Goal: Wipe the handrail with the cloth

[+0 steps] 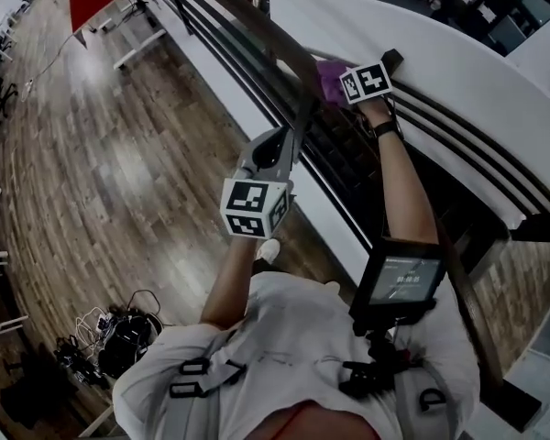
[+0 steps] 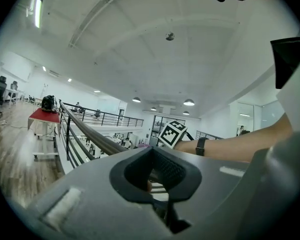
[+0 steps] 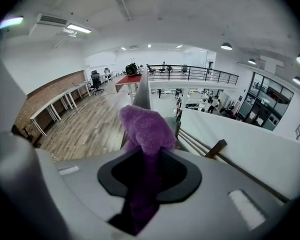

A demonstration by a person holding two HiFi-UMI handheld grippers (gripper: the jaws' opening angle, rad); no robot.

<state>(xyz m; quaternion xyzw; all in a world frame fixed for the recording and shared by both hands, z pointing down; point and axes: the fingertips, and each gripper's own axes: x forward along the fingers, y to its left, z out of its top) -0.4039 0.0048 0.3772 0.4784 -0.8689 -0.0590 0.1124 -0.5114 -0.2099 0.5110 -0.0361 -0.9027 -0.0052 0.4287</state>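
The right tongs (image 1: 341,85) are clamped on a fuzzy purple cloth (image 1: 328,79). In the right gripper view the cloth (image 3: 146,129) runs down through the closed tongs (image 3: 145,179) and bunches up in a soft lump beyond the tips. That lump sits against the top of the long dark handrail (image 3: 141,96), which runs on ahead toward a red tabletop (image 3: 131,78).

From the head view, the cloth lies on the dark handrail (image 1: 257,35) with the right arm stretched forward, a black wristwatch (image 1: 385,128) on the wrist. A curved white wall (image 1: 422,44) lies just beyond the rail on the right.

The left tongs (image 1: 289,140) are nearer the person and lower along the same rail, tips close by its edge; I cannot tell whether they touch it. In the left gripper view, these tongs (image 2: 160,181) look pressed together with nothing between them. The handrail (image 2: 90,131) stretches away to the left of them, and the other arm's wristwatch (image 2: 200,146) shows ahead.

A brown wooden plank floor (image 1: 119,154) spreads to the left of the railing.
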